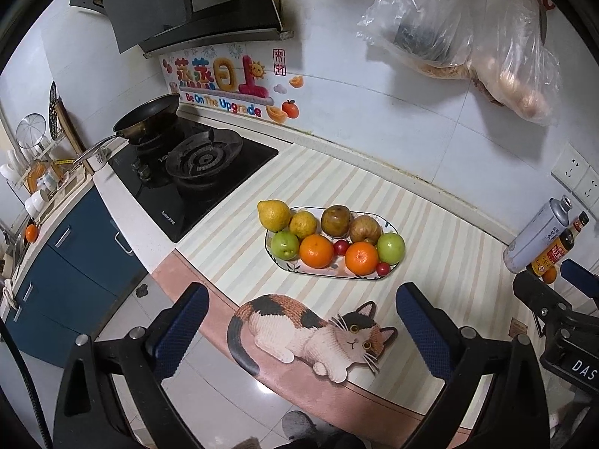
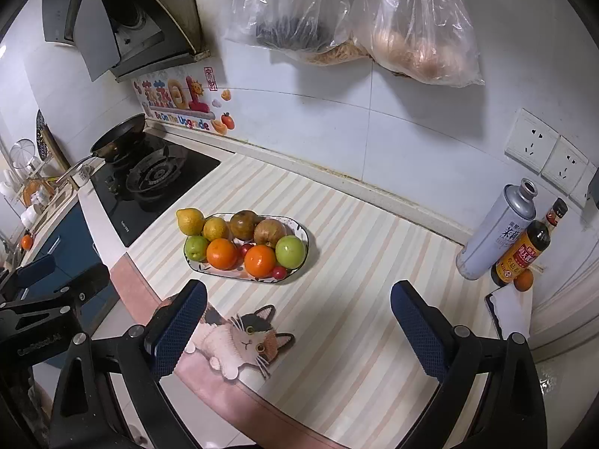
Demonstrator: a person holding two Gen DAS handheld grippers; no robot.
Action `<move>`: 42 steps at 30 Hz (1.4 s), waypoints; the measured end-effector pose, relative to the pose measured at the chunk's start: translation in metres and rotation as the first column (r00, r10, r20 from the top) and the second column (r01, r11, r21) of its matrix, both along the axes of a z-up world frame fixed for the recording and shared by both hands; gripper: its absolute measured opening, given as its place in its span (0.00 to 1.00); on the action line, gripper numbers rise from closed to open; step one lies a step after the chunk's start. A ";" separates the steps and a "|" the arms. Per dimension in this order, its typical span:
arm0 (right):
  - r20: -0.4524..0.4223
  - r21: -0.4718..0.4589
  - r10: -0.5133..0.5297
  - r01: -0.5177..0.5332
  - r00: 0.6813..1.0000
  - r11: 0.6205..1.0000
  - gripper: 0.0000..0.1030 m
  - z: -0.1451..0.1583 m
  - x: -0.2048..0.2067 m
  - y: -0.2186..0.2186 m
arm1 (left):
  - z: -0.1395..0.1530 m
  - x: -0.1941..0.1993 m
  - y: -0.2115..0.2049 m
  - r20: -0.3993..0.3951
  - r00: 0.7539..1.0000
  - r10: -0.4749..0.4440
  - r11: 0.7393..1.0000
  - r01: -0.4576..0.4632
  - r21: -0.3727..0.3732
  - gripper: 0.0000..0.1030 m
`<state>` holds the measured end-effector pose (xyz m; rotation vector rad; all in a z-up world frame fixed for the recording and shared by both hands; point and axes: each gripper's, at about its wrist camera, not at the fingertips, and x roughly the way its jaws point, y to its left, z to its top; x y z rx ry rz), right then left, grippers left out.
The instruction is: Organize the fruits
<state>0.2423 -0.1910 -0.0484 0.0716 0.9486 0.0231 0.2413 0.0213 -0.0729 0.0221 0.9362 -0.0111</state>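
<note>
An oval patterned plate [image 1: 389, 224] [image 2: 303, 232] on the striped mat holds two yellow lemons [image 1: 273, 215] [image 2: 190, 221], two brown fruits [image 1: 336, 220] [image 2: 244, 225], two green apples [image 1: 391, 249] [image 2: 290, 251], two oranges [image 1: 316, 251] [image 2: 221, 253] and small red cherry tomatoes [image 1: 382, 268] [image 2: 279, 272]. My left gripper [image 1: 303, 327] is open and empty, above the cat picture short of the plate. My right gripper [image 2: 299, 321] is open and empty, to the right of the plate and short of it. One more small orange [image 1: 549, 276] [image 2: 523, 280] sits by the bottles at the right.
A gas hob [image 1: 194, 172] [image 2: 149, 183] with a frying pan [image 1: 148, 116] [image 2: 119, 136] lies left of the mat. A metal can [image 2: 494, 232] and a sauce bottle [image 2: 524, 247] stand at the right. Plastic bags [image 2: 411, 37] hang on the wall. The counter's front edge runs just under the grippers.
</note>
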 end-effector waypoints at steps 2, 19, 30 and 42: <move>0.001 0.000 0.000 0.000 1.000 1.000 0.98 0.001 -0.001 0.000 | 0.002 -0.001 0.000 0.004 1.000 0.000 1.000 0.000 -0.002 0.99; -0.008 0.008 0.016 -0.016 1.000 1.000 0.98 0.002 -0.004 0.005 | 0.006 -0.007 0.001 0.004 1.000 -0.002 1.000 0.002 0.001 0.99; -0.014 0.009 0.020 -0.019 1.000 1.000 0.98 0.001 -0.006 0.003 | 0.005 -0.010 0.002 0.003 1.000 -0.004 1.000 0.004 0.000 0.99; -0.015 0.012 0.022 -0.022 1.000 1.000 0.98 -0.001 -0.007 -0.001 | 0.005 -0.013 0.002 0.007 1.000 -0.005 1.000 0.005 0.000 0.99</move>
